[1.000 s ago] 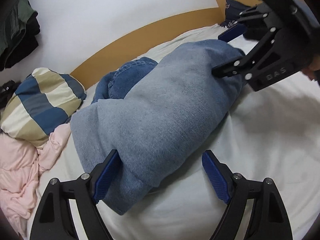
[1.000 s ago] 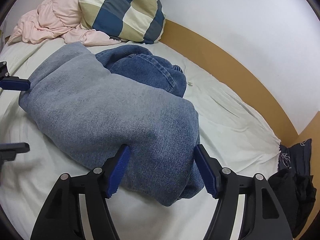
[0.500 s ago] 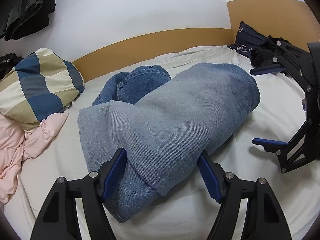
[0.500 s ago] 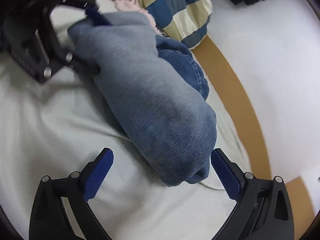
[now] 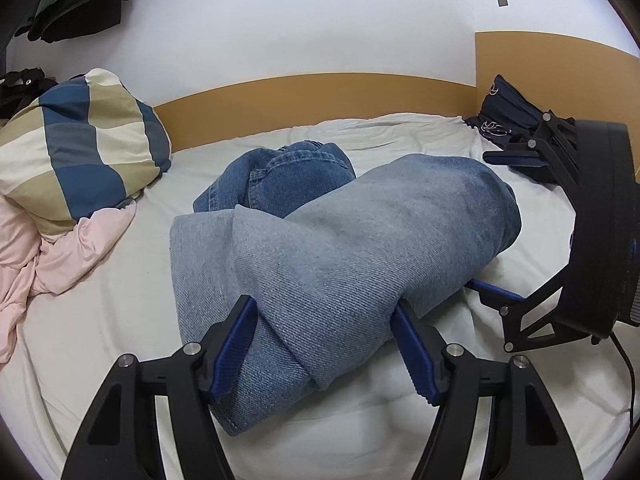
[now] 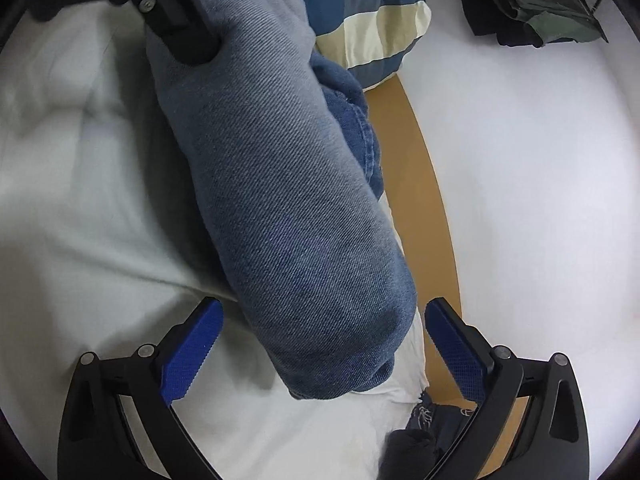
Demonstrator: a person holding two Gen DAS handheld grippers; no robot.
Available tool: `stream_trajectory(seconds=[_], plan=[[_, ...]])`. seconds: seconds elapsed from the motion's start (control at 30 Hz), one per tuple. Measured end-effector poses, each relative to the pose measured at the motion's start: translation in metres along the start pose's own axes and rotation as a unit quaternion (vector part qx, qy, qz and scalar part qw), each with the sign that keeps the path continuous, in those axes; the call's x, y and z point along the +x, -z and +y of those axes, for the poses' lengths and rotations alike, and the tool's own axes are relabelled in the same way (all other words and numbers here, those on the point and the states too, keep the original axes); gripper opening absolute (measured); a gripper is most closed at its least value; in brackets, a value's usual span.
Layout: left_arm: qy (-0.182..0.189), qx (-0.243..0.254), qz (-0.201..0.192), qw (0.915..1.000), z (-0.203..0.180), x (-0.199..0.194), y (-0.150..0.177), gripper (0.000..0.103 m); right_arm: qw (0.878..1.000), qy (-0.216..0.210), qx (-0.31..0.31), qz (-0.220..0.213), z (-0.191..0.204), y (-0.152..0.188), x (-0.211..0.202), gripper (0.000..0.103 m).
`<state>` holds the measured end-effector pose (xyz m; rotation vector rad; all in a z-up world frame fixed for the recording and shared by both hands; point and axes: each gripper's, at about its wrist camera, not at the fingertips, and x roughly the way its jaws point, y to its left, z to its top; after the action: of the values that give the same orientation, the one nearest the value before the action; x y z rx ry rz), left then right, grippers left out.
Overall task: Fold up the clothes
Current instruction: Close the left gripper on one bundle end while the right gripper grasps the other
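A folded bundle of blue jeans (image 5: 344,248) lies on the white bed sheet (image 5: 100,320); it also shows in the right wrist view (image 6: 288,200). My left gripper (image 5: 324,344) is open and straddles the bundle's near end, its blue pads against the denim on both sides. My right gripper (image 6: 320,344) is open around the bundle's other end, with gaps on both sides. The right gripper (image 5: 560,248) shows at the right in the left wrist view. The left gripper (image 6: 176,12) shows at the top in the right wrist view.
A checked pillow (image 5: 76,148) and a pink cloth (image 5: 48,256) lie at the left. A dark garment (image 5: 504,120) sits in the far right corner by the wooden bed frame (image 5: 320,88). Dark clothes (image 6: 532,4) hang on the white wall.
The right gripper has let go of the bundle, swung round and come back open around its far end. The left gripper has narrowed onto the near end.
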<state>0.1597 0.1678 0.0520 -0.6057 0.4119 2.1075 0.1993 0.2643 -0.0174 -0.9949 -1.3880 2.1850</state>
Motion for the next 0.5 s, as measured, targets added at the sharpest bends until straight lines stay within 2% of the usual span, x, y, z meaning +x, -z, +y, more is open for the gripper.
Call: stream_trajectory(seconds=[0.13, 0.27, 0.5], plan=[[0.001, 0.002, 0.003, 1.0000, -0.001, 0.002, 0.001, 0.071, 0.999, -0.029, 0.044, 0.004, -0.006, -0.011, 0.010, 0.103], [-0.014, 0.018, 0.004, 0.9997, -0.008, 0.004, 0.007, 0.073, 0.998, -0.035, 0.060, 0.008, 0.003, -0.015, 0.019, 0.101], [-0.014, 0.015, 0.010, 0.9997, -0.008, 0.010, 0.010, 0.080, 0.990, -0.040, 0.131, -0.027, 0.004, -0.008, 0.013, 0.085]])
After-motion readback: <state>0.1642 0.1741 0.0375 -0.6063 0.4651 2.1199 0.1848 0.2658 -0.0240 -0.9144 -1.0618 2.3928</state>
